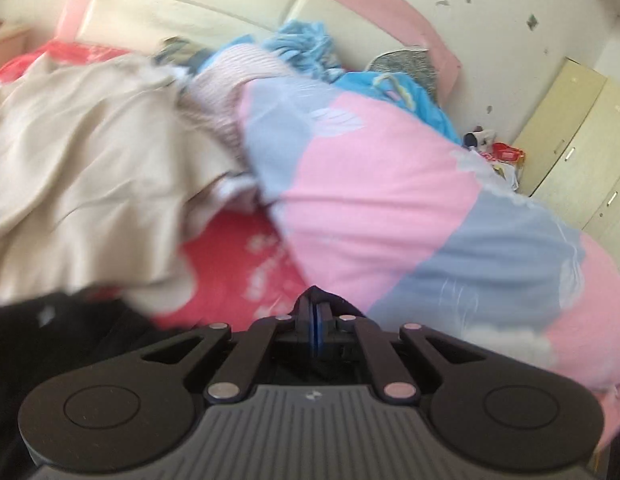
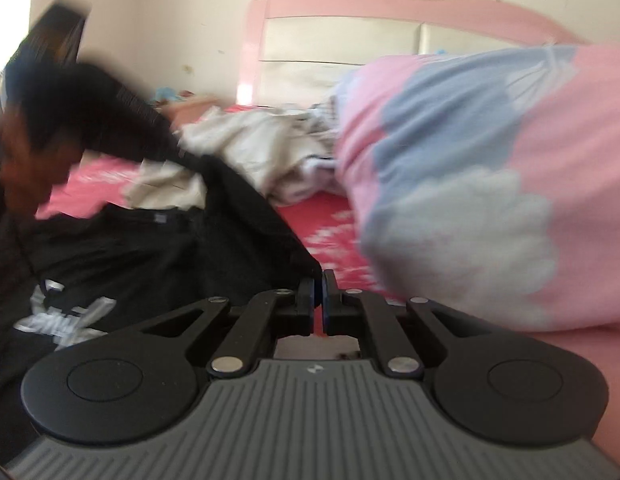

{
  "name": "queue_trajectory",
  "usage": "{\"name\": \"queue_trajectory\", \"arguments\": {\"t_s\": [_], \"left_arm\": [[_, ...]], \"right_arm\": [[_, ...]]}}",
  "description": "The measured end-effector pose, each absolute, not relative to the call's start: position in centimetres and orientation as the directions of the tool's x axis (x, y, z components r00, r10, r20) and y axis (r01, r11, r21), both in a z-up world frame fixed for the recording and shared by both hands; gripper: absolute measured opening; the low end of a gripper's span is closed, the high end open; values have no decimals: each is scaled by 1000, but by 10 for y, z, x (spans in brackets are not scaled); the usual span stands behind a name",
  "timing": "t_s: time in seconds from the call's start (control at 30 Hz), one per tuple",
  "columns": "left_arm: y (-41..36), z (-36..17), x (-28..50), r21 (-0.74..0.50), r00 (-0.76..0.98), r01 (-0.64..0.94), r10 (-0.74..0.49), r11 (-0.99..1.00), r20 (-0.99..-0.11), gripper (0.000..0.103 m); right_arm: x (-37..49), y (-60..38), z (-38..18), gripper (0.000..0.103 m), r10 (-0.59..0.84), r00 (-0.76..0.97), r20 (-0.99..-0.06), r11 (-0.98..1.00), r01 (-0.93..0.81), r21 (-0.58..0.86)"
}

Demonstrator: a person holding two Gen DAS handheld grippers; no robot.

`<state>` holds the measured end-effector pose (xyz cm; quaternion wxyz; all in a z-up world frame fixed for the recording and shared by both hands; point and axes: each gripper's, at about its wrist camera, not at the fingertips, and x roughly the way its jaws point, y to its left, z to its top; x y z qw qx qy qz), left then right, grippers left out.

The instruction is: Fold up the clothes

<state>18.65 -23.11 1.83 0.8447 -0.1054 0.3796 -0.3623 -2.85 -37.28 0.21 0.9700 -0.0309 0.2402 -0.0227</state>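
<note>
left gripper (image 1: 314, 312): jaws pinched on black garment (image 2: 157, 248) edge | right gripper (image 2: 320, 300): clamped on its corner | garment on red sheet (image 2: 330, 232), stretched leftward from the fingers, beside pink-blue quilt (image 2: 490, 168) | blurred

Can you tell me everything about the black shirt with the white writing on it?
The black shirt is soft, dark cloth with blurry white lettering low on its front and a small grey tag at the neck. It lies crumpled on the red bed sheet, partly over a beige garment. One edge is pulled up tight into the right claw, which is shut on it. The left claw is shut too, with dark cloth peeking from its tips, probably the same shirt.
</note>
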Motion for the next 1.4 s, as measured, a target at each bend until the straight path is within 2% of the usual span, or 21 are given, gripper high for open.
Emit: {"name": "queue_trajectory", "arguments": {"t_s": [0.13, 0.23, 0.37, 0.53, 0.6, 0.67, 0.73, 0.93, 1.07, 1.27, 1.4], "left_arm": [[-284, 5, 203, -431, 442, 547, -684, 718, -580, 2], [-313, -17, 213, -395, 444, 550, -659, 736, -608, 2], [-341, -45, 219, -333, 453, 571, -626, 751, -635, 2], [-358, -60, 223, -326, 448, 567, -616, 756, -648, 6], [-356, -60, 228, -350, 440, 543, -614, 763, -656, 14], [-340, -52, 233, -378, 448, 510, -614, 773, -650, 35], [-322, -42, 237, -411, 464, 483, -624, 773, -629, 46], [-253, -12, 239, -504, 530, 386, -633, 773, -564, 49], [-207, -12, 208, -491, 533, 374, -616, 787, -580, 50], [-190, -53, 156, -475, 467, 391, -614, 789, -636, 50], [-201, -67, 138, -456, 445, 424, -619, 782, -647, 50]], "right_arm": [[-21, -373, -12, 2, -148, 862, -486, 985, 83, -152], [-11, -383, -24, 2, -186, 830, -527, 981, 124, -151], [1, -398, -39, 2, -226, 784, -578, 974, 175, -144], [10, -401, -53, 0, -324, 740, -590, 945, 224, -239], [9, -400, -56, 0, -341, 740, -579, 938, 224, -266], [6, -396, -56, 1, -333, 750, -571, 938, 203, -280], [-1, -392, -53, 3, -326, 766, -553, 938, 191, -289], [-17, -375, -42, 4, -287, 834, -472, 937, 141, -319], [-14, -370, -27, 4, -260, 864, -430, 937, 118, -328], [42, -380, -27, 0, -215, 818, -534, 957, 67, -283], [76, -383, -28, 0, -317, 825, -467, 892, 94, -441]]}}
